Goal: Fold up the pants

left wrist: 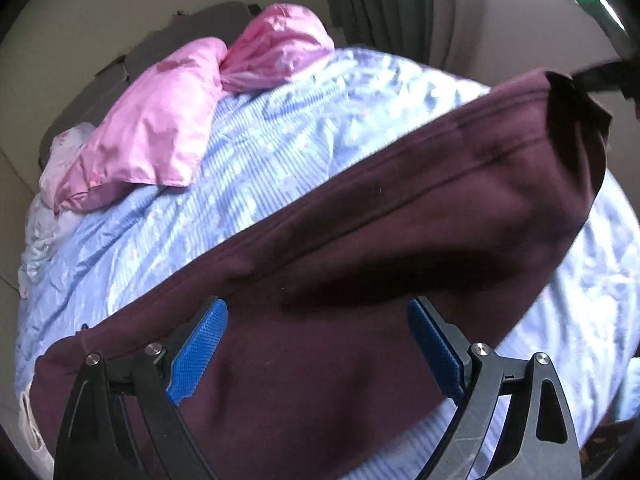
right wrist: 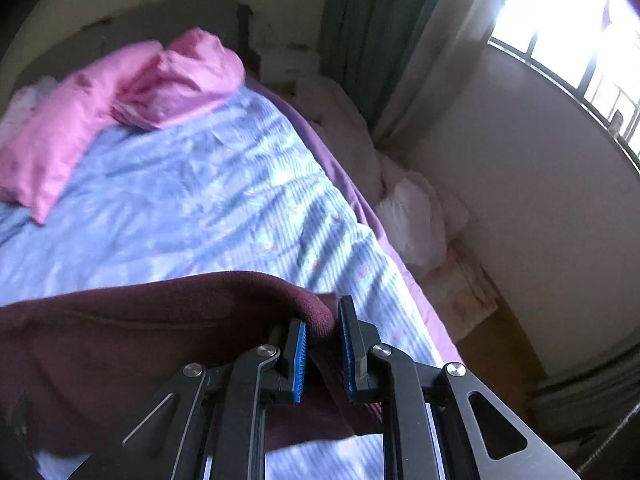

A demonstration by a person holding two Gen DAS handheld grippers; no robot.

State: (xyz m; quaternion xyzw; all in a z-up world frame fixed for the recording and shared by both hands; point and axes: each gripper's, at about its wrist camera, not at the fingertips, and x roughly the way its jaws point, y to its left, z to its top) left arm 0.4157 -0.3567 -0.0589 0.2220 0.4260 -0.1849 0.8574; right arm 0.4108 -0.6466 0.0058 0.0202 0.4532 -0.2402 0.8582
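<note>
**Pants lifted by one end, right gripper carrying the fold**

The maroon pants (right wrist: 132, 344) are lying across the bed (right wrist: 192, 208), one end rising off the bedspread. That end is sitting between the pads of the right gripper (right wrist: 322, 354), which is clamped on a rolled fabric edge. From the left wrist view the pants (left wrist: 360, 280) are stretching ahead of and beneath the left gripper (left wrist: 316, 352), whose jaws are standing wide apart with cloth below them but nothing pinched.

Judgement on doing the step well: the lifted end is probably being carried over to meet the other end. The clamp looks shallow, on the rolled edge only, so the carry should be going low and slowly to keep the fabric from slipping. The free left gripper could be pinning the resting part so that it stays flat while the edges are being aligned.

Beyond the pants, a pink pillow (left wrist: 160, 128) is lying far ahead, well apart.

Writing: no brand, label or text is readable in either view.
</note>
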